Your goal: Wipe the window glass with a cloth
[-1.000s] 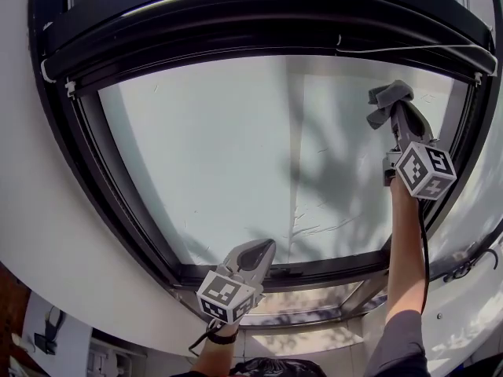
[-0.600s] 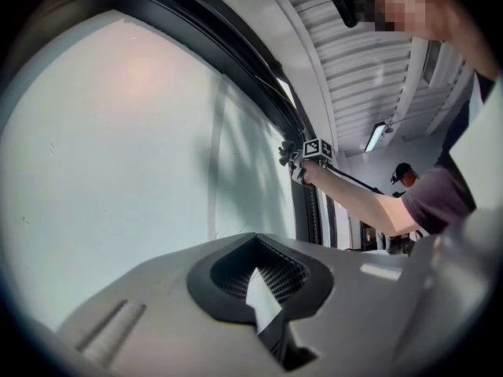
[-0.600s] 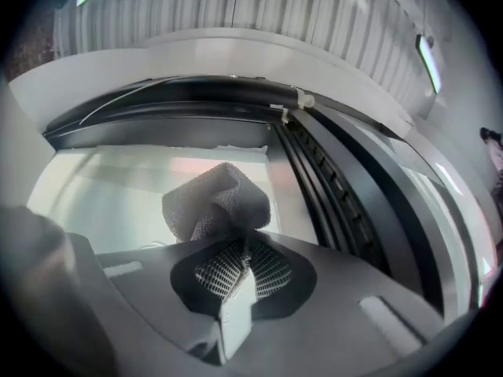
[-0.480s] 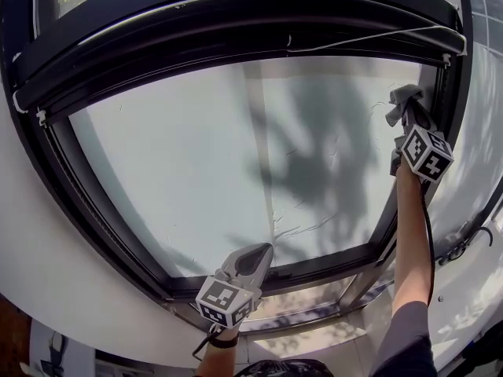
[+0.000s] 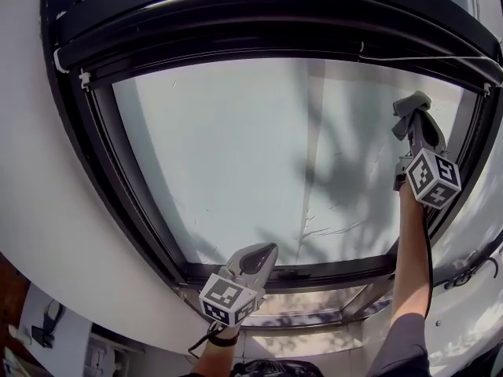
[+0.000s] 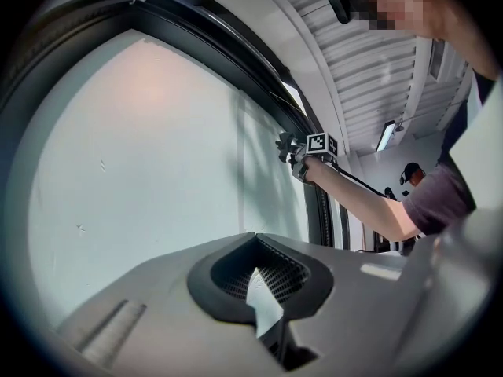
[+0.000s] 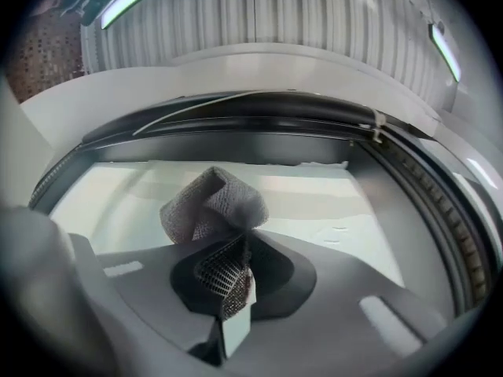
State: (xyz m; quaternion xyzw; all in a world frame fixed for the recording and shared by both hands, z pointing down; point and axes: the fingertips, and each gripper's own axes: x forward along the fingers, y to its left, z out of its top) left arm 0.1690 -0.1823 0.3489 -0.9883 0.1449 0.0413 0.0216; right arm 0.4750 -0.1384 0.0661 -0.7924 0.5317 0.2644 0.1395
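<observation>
Wiping step in hand. Right claw (image 5: 416,120) clamped on grey mesh cloth (image 5: 412,104), seemingly pressed to window glass (image 5: 236,155) at upper right, beside black frame (image 5: 118,171). Left claw (image 5: 253,259) closed, empty, low at pane's bottom edge. Next: sweep cloth leftward across pane, keeping contact.

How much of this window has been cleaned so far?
Hard to say what is done: the glass has no clear wiped patch, and faint marks show low down. In hand: the right gripper clamps the cloth at the pane's upper right corner. The left gripper is shut, empty, by the bottom frame. Most wiping looks left.
</observation>
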